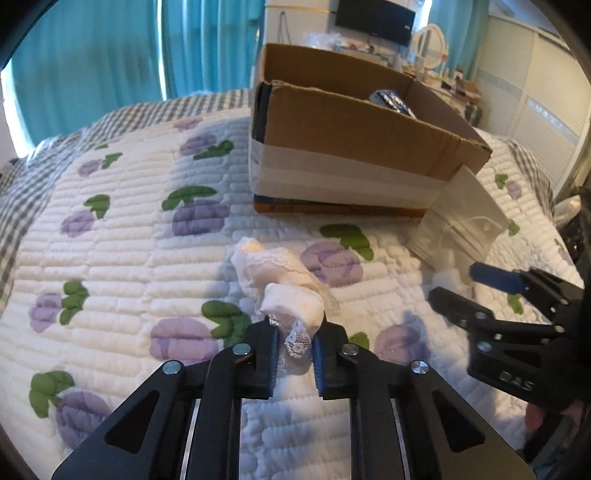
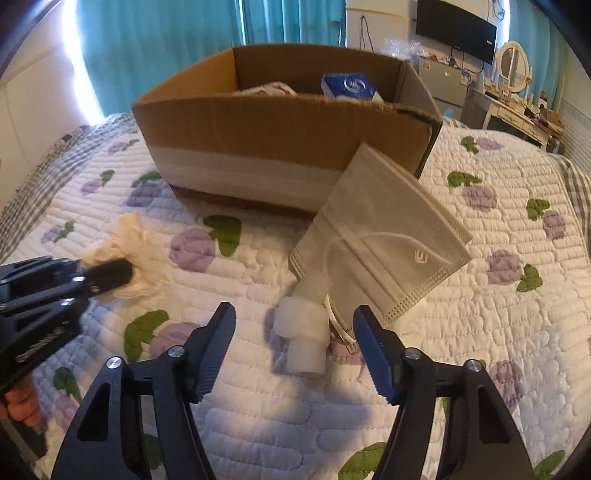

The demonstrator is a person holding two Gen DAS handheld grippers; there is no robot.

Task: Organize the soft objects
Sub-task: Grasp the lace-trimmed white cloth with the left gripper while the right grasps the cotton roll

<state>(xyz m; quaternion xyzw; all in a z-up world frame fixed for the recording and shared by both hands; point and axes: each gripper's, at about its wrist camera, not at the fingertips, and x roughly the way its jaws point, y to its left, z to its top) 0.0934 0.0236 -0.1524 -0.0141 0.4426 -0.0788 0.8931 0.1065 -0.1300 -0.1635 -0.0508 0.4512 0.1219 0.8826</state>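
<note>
My left gripper (image 1: 295, 332) is shut on a white lace cloth (image 1: 280, 280) that lies crumpled on the quilt; the cloth also shows in the right wrist view (image 2: 125, 243). My right gripper (image 2: 295, 317) is open, its jaws either side of a small white gauze roll (image 2: 303, 332) on the quilt, not touching it. A pack of white face masks (image 2: 384, 236) leans against the cardboard box (image 2: 280, 136). The box is open and holds a blue-and-white packet (image 2: 347, 86). The right gripper also shows in the left wrist view (image 1: 458, 284).
The quilted bedspread (image 1: 110, 258) with purple flowers covers the bed. Teal curtains (image 1: 110, 55) hang behind. A dressing table with a round mirror (image 2: 513, 66) and a wall screen (image 2: 456, 26) stand at the far right.
</note>
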